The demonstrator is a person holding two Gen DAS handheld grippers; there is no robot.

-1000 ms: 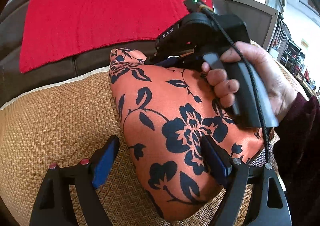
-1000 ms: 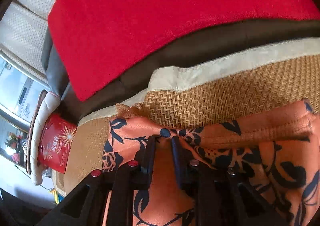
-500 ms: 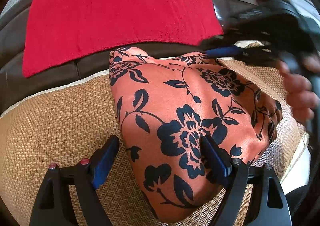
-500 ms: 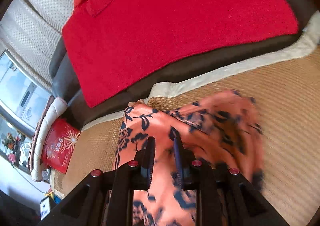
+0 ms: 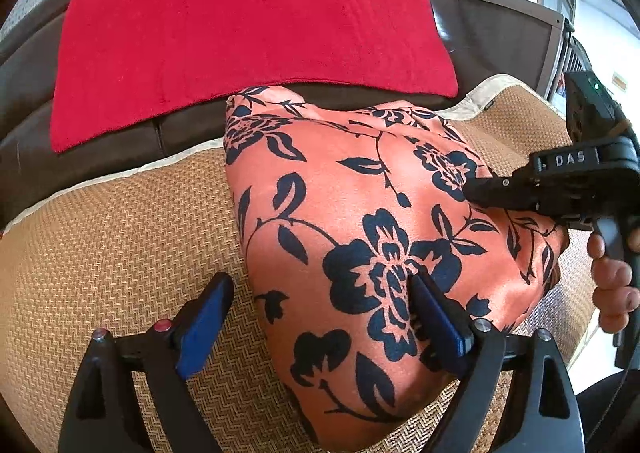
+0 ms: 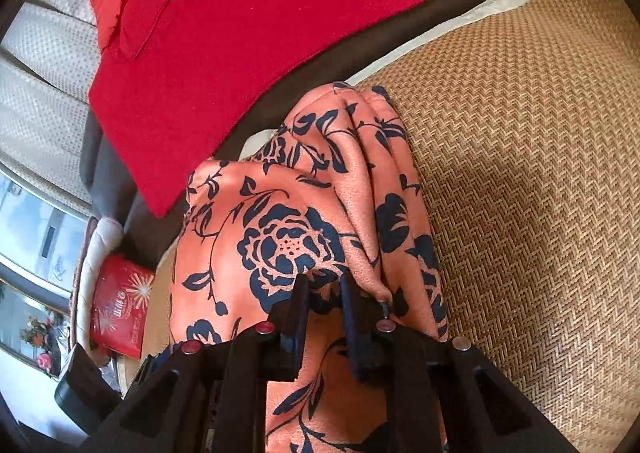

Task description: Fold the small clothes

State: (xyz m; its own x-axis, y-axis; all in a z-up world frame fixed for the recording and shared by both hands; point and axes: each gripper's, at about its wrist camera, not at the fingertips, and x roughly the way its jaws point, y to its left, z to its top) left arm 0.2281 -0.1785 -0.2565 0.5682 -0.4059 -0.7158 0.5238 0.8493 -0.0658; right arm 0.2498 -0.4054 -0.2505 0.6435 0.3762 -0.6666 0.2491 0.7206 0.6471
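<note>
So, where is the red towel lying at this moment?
In both views the red towel lies spread on the dark sofa back, directly behind the orange floral garment.

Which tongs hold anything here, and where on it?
The closing right tongs have a raised fold of the floral garment between them, not clearly pinched; the opening left tongs hold nothing.

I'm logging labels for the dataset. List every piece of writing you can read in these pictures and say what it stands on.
"DAS": white letters on the black body of the right gripper, seen from the left wrist.
Red packet at the left edge of the right wrist view: printed characters and starbursts, too small and blurred to read.
Nothing else bears writing.
</note>
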